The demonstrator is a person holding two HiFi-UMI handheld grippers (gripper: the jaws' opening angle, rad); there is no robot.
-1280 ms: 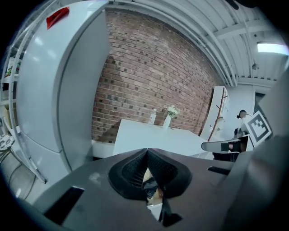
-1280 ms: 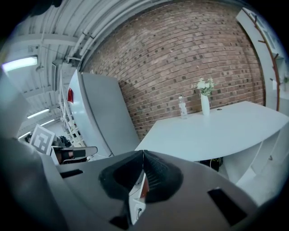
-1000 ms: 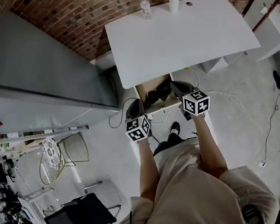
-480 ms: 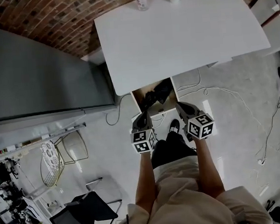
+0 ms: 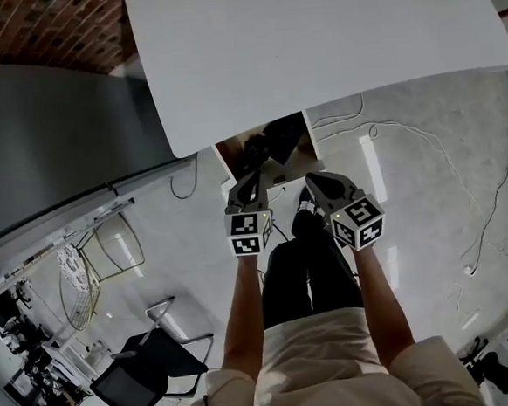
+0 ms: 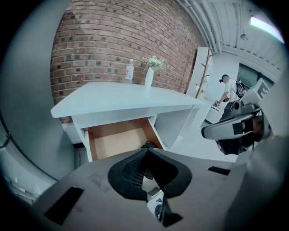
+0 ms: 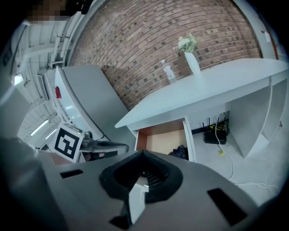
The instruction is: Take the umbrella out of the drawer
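Brick wall point(image 6: 113, 40) stands behind a white tabletop point(image 5: 312, 44), and under the front edge of the tabletop a wooden drawer point(image 6: 115, 142) is pulled open. The umbrella point(image 7: 179, 152) lies inside it as a dark bundle at the drawer's right side. Its shape is hard to make out, and in the left gripper view only a small part of it shows above the tong tips. The left tongs point(image 5: 254, 178) and the right tongs point(image 5: 312, 181) hang near the drawer's front, apart from the umbrella. Both are pressed together with nothing between them. The head view cuts off the back of the tabletop, so the water bottle point(image 6: 130, 71) and the white vase point(image 6: 149, 76) with flowers appear only in the gripper views. Only the right gripper view shows a black router point(image 7: 216, 134) on the floor under the tabletop.
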